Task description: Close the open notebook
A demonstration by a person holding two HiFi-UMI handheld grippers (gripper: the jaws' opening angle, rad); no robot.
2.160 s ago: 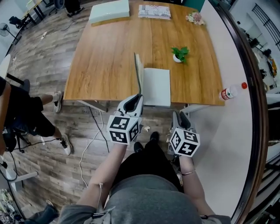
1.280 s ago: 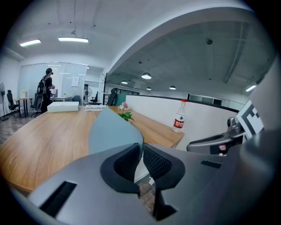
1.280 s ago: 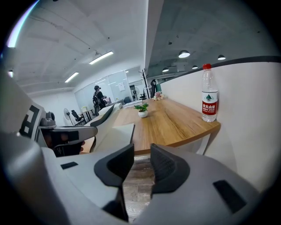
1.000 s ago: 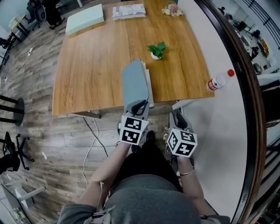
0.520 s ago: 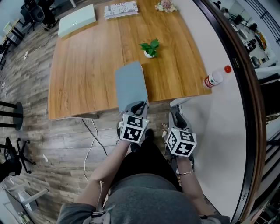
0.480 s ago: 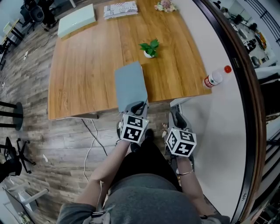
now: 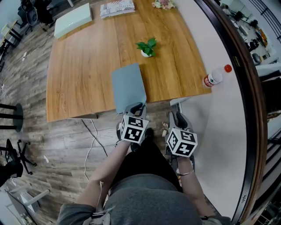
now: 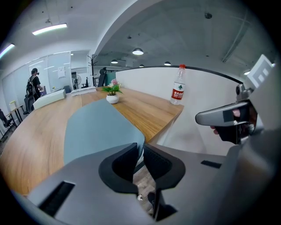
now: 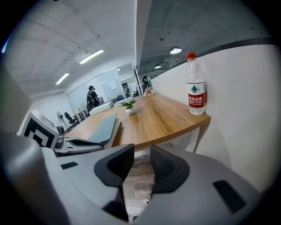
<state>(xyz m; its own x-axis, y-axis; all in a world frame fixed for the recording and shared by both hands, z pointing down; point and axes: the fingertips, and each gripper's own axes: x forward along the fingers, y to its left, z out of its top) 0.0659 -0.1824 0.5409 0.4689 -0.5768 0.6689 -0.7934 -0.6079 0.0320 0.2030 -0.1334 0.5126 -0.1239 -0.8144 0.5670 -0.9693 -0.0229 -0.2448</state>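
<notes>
One corner of the notebook (image 7: 128, 85) sits pinched in the left claw (image 7: 138, 107), right claw (image 7: 178, 115) gaping empty, so ease it down flat before letting go.

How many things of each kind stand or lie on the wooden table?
Notebook: 1
Potted plant: 1
Water bottle: 1
Flower bunch: 1
Printed paper item: 1
Pale green flat box: 1
Total: 6
</notes>
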